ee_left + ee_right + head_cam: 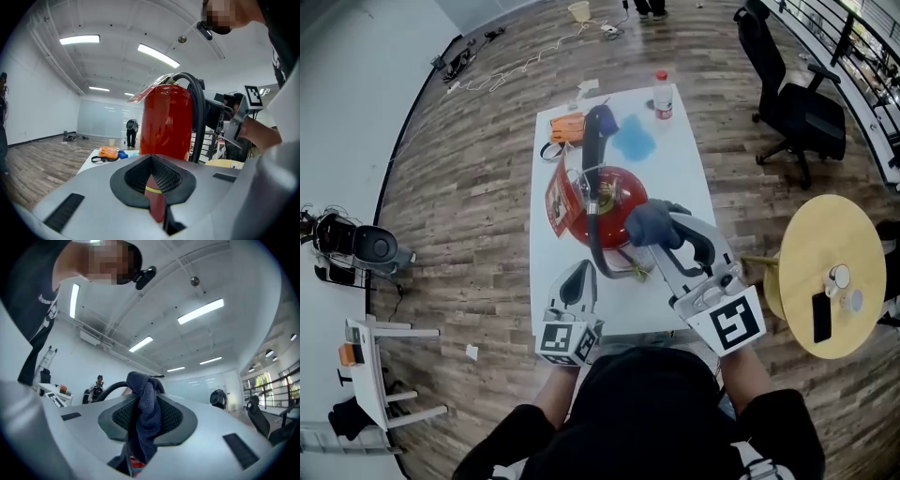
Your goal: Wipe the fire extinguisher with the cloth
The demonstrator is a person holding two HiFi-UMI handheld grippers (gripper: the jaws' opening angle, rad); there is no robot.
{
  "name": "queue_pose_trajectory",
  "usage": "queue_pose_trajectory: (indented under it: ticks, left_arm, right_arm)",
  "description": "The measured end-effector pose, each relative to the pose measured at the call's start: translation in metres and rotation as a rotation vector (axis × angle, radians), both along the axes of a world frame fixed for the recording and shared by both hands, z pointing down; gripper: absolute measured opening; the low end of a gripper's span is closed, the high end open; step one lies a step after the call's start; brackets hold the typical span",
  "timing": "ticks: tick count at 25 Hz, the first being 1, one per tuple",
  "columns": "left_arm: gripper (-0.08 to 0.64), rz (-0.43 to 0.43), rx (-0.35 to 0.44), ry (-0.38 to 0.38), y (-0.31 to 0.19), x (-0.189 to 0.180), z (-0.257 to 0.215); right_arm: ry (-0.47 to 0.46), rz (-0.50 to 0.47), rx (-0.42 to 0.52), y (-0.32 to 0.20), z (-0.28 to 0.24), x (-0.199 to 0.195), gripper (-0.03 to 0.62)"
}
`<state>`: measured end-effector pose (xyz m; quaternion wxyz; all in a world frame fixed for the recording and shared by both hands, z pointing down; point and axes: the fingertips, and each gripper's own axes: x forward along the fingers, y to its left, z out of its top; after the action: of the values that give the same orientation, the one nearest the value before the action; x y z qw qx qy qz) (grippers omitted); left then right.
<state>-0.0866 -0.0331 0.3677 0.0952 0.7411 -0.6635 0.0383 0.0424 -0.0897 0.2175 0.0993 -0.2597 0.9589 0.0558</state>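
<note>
Two tongs: right tongs (656, 228) pinch soft, limp cloth (647, 221) at flank of upright fire extinguisher (614, 199), mid-bench (680, 159). Left tongs (580, 270) closed, empty, near its base. Cylinder likely heavy, rigid, slick; steady at neck, keep cloth bunched.

legible text: none | label (556, 202) on fire extinguisher (619, 199): too small to read

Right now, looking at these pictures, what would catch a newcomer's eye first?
The red extinguisher stands upright in the middle of the white table, with a black hose curving down its front. At its right side, the right gripper clamps a bunched dark cloth.
</note>
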Motion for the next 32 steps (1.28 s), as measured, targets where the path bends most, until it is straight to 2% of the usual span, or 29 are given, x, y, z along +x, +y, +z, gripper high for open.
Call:
queue_pose_trajectory:
  ticks: [3, 6, 8, 10, 11, 15, 17, 18, 22, 25, 29, 31, 32]
  left_arm:
    - [0.021, -0.004, -0.004, -0.005, -0.004, -0.004, 0.005]
    - [0.021, -0.003, -0.004, -0.003, -0.01, -0.01, 0.008]
    - [0.021, -0.003, -0.001, 0.002, -0.017, -0.015, 0.009]
    - [0.021, -0.007, 0.005, 0.011, -0.025, -0.02, 0.009]
    - [0.021, -0.007, 0.009, 0.013, -0.029, -0.022, 0.008]
    - [0.021, 0.007, 0.008, 0.008, -0.043, -0.03, 0.009]
    - [0.021, 0.012, 0.008, 0.005, -0.047, -0.033, 0.009]
    - [0.021, 0.013, 0.006, 0.005, -0.05, -0.035, 0.009]
    - [0.021, 0.024, 0.001, 0.013, -0.06, -0.039, 0.007]
    - [0.021, 0.042, -0.001, 0.012, -0.065, -0.036, 0.011]
    - [0.021, 0.036, -0.003, 0.022, -0.066, -0.037, 0.017]
    - [0.021, 0.039, -0.008, 0.024, -0.065, -0.036, 0.018]
    - [0.021, 0.043, -0.01, 0.024, -0.065, -0.035, 0.017]
  right_arm:
    - [0.004, 0.032, 0.0, -0.029, -0.003, 0.004, 0.1]
    - [-0.012, 0.009, 0.047, -0.005, -0.017, -0.007, 0.095]
    - [0.05, 0.002, 0.098, 0.016, -0.013, -0.013, 0.095]
    - [0.137, 0.014, 0.13, 0.012, -0.002, -0.013, 0.094]
    - [0.149, 0.02, 0.125, 0.004, 0.0, -0.012, 0.094]
    - [0.049, -0.012, 0.103, -0.016, -0.022, -0.021, 0.089]
    - [0.06, -0.04, 0.119, -0.005, -0.023, -0.028, 0.089]
    - [0.063, -0.049, 0.101, -0.005, -0.017, -0.028, 0.089]
    - [-0.026, -0.05, -0.103, -0.051, 0.01, -0.012, 0.089]
    - [0.014, -0.063, -0.156, -0.056, 0.037, -0.012, 0.085]
    - [0.045, -0.099, -0.347, -0.041, 0.111, -0.011, 0.084]
    - [0.034, -0.115, -0.371, -0.026, 0.122, -0.01, 0.084]
    - [0.025, -0.127, -0.334, -0.016, 0.111, -0.01, 0.084]
